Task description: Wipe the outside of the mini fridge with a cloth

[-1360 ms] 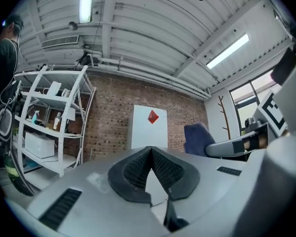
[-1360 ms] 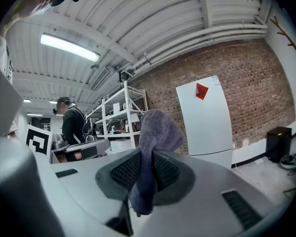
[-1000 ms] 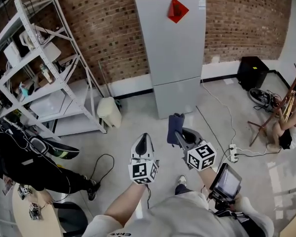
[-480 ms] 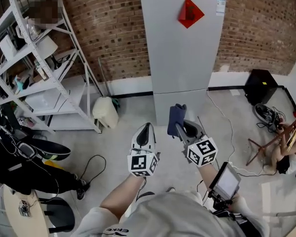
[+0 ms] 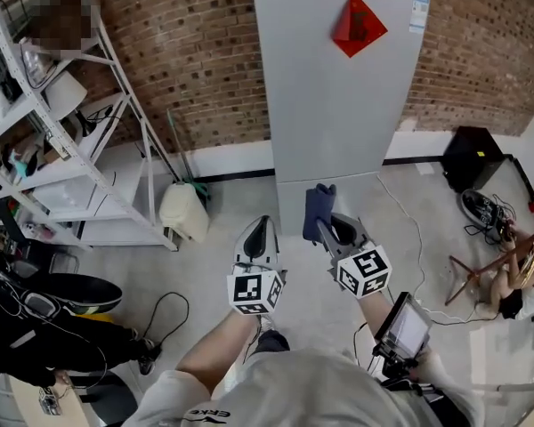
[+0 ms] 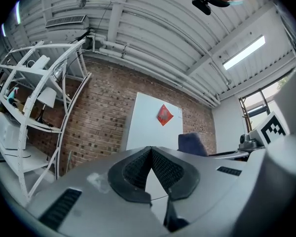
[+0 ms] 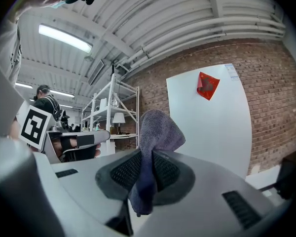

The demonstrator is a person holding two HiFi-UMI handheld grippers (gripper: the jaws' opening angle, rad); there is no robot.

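The pale grey fridge [image 5: 338,96] stands upright against the brick wall, a red diamond sticker [image 5: 358,25] near its top; it also shows in the left gripper view [image 6: 148,127] and the right gripper view [image 7: 212,127]. My right gripper [image 5: 325,229] is shut on a dark blue cloth [image 5: 318,210], which sticks up between its pads [image 7: 155,147], just short of the fridge's lower door. My left gripper [image 5: 256,237] is beside it, shut with nothing in it, its pads [image 6: 150,169] meeting.
A white metal shelf rack [image 5: 62,132] with clutter stands left of the fridge. A cream canister [image 5: 183,212] sits by the wall. Cables [image 5: 418,238] run over the floor at right, near a black box [image 5: 470,154]. A person [image 5: 525,274] is at the far right edge.
The view has closed in on the fridge, which now looks larger. Both grippers keep their positions, the right one still holding the cloth.
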